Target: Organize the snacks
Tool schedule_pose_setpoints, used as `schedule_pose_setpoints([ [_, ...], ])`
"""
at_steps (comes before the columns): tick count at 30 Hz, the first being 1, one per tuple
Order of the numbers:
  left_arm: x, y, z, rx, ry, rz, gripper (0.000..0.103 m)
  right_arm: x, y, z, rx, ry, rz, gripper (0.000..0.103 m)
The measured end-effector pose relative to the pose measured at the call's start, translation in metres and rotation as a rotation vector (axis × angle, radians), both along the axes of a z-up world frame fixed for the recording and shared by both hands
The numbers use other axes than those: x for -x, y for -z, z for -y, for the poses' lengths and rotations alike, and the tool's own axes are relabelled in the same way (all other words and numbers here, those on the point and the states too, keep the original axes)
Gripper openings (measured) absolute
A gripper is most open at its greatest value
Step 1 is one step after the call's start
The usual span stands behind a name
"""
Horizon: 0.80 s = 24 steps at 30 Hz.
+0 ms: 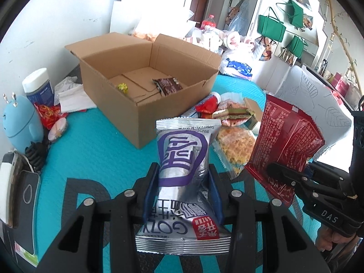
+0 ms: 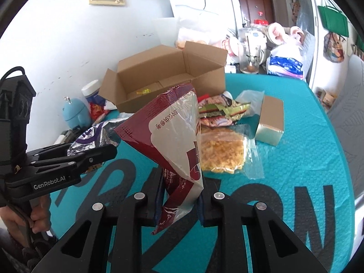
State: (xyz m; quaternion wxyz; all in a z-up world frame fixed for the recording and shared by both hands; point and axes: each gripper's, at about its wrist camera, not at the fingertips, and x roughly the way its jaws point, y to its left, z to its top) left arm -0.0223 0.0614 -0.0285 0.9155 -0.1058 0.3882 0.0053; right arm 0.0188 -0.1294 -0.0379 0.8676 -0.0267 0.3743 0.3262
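Note:
My left gripper point(image 1: 183, 170) is shut on a silver and purple snack packet point(image 1: 182, 157), held above the teal mat; it also shows in the right wrist view point(image 2: 91, 136). My right gripper point(image 2: 179, 179) is shut on a dark red snack packet point(image 2: 173, 136), seen at the right in the left wrist view point(image 1: 289, 136). An open cardboard box point(image 1: 127, 104) stands ahead to the left, with a small brown packet point(image 1: 168, 85) and a yellow sweet point(image 1: 122, 87) inside. The box also shows in the right wrist view point(image 2: 204, 77).
A pile of loose snacks point(image 1: 229, 111) lies right of the box, with a clear bag of yellow crackers point(image 2: 220, 152) and a small tan carton point(image 2: 270, 122). A blue toy point(image 1: 20, 125), a jar point(image 1: 38, 86) and phones point(image 1: 25, 202) stand at the left edge.

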Motion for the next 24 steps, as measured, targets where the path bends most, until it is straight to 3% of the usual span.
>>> schedule_pose_setpoints([
  [9,-0.009,-0.045,-0.001,-0.03,-0.006,0.131,0.041,-0.01,-0.04,-0.008,-0.026,-0.062,0.06,0.023],
  [11,-0.012,-0.057,-0.002,-0.043,-0.008,0.168,0.031,-0.013,-0.054,-0.011,-0.026,-0.077,0.094,0.023],
  [14,-0.019,-0.075,-0.004,-0.051,-0.006,0.217,0.031,-0.018,-0.072,-0.017,-0.037,-0.101,0.126,0.023],
  [18,-0.037,-0.075,-0.006,-0.043,-0.006,0.204,0.031,-0.031,-0.084,-0.03,-0.046,-0.111,0.118,0.023],
  [24,-0.039,-0.055,-0.01,-0.033,-0.008,0.122,0.031,-0.039,-0.072,-0.035,-0.041,-0.109,0.101,0.023],
])
